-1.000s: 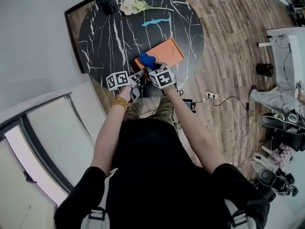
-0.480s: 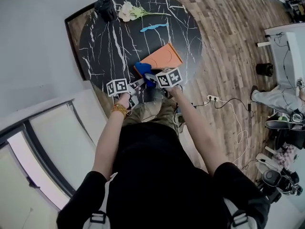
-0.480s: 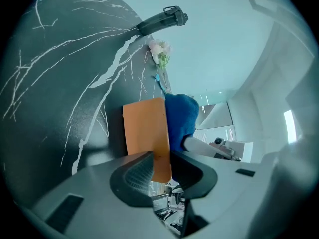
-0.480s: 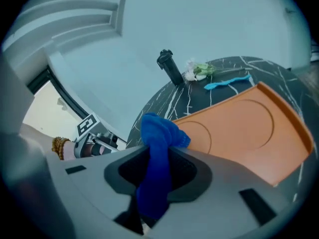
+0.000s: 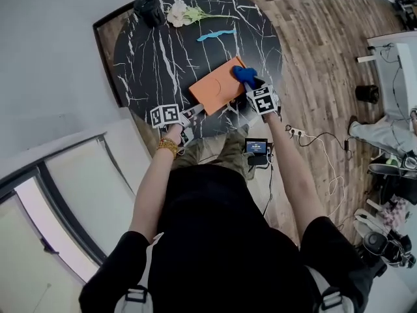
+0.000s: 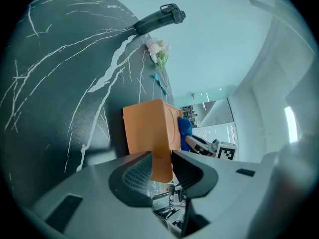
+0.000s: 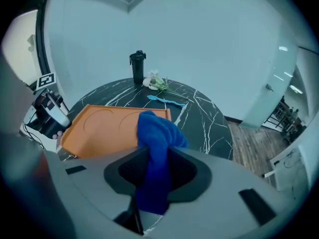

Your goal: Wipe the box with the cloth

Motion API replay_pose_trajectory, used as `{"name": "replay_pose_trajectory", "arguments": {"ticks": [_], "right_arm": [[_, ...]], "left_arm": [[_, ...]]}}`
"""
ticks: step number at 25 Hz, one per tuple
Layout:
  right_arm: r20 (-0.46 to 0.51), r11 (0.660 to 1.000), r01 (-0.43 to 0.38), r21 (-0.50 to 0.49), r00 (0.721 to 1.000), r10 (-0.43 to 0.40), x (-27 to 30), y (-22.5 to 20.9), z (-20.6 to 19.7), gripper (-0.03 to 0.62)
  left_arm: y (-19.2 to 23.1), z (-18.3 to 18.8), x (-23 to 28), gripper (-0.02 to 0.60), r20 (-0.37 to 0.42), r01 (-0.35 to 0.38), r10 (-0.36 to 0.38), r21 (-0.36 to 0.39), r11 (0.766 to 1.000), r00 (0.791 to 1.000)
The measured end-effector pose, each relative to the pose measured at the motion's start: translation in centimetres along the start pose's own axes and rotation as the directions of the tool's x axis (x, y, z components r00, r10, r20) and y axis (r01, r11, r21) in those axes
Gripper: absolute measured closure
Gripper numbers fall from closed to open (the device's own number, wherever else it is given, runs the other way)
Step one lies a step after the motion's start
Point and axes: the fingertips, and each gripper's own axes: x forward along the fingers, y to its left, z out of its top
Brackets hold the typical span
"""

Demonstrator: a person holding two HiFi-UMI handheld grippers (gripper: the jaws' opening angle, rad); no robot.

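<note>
From the head view, the orange box [image 5: 215,87] lies flat near the near edge of the round black table [image 5: 153,51]. One corner of it reaches toward the left gripper [image 5: 197,109]. The right gripper [image 5: 250,85] stands over the box's far right corner with the blue cloth [image 5: 243,74]. I think a stroke from here could run off that corner onto the table.

In the left gripper view, the jaws pinch only a thin corner of the box [image 6: 149,126], with the cloth [image 6: 184,128] just behind it. With so little held, a hard push could turn the box or pull it free, and then it may slide over the table's near edge.

In the right gripper view, the jaws are pressed on a loose wad of the cloth [image 7: 154,138], and most of it hangs out in front. If it drags, it may work out of the grip.
</note>
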Motion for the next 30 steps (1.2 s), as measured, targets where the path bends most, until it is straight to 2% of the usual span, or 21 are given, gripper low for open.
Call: {"name": "replay_pose_trajectory", "arguments": {"ticks": [2,5,9,12,18,24,27,30], "right_arm": [[0.006,1.000,0.018,0.020,1.000,-0.018,0.1,0.3,0.0,0.493],[0.023,0.991,0.026,0.130,0.999,-0.029,0.2,0.2,-0.2,0.494],[0.016,0.978,-0.011,0.210,1.000,0.008,0.0,1.6,-0.4,0.494],[0.024,0.976,-0.049,0.212,0.999,0.045,0.0,3.1,0.2,0.494],[0.029,0.981,-0.126,0.150,0.992,0.123,0.0,8.1,0.4,0.493],[0.045,0.965,-0.243,0.103,0.970,0.239,-0.6,14.5,0.8,0.493],[0.057,0.945,-0.297,0.141,0.955,0.291,-0.9,17.7,1.0,0.493],[0.082,0.924,-0.324,0.205,0.946,0.314,-0.9,18.5,1.1,0.493]], "left_arm": [[0.0,0.0,0.1,0.454,-0.002,-0.002,0.002,0.002,1.000,1.000],[0.1,0.1,0.2,0.451,-0.008,-0.005,0.005,0.008,1.000,1.000],[0.2,-0.2,0.2,0.437,-0.020,-0.006,0.006,0.002,1.000,1.000],[0.2,0.2,0.6,0.432,-0.022,-0.016,0.016,-0.003,1.000,1.000],[0.5,0.2,1.0,0.426,-0.019,-0.032,0.032,0.001,1.000,0.999],[0.5,0.3,1.2,0.426,-0.013,-0.030,0.030,0.010,0.999,0.999],[0.4,0.4,1.2,0.426,-0.006,-0.022,0.022,0.009,1.000,1.000],[0.6,0.4,0.9,0.426,0.000,-0.022,0.022,0.004,1.000,1.000]]}}
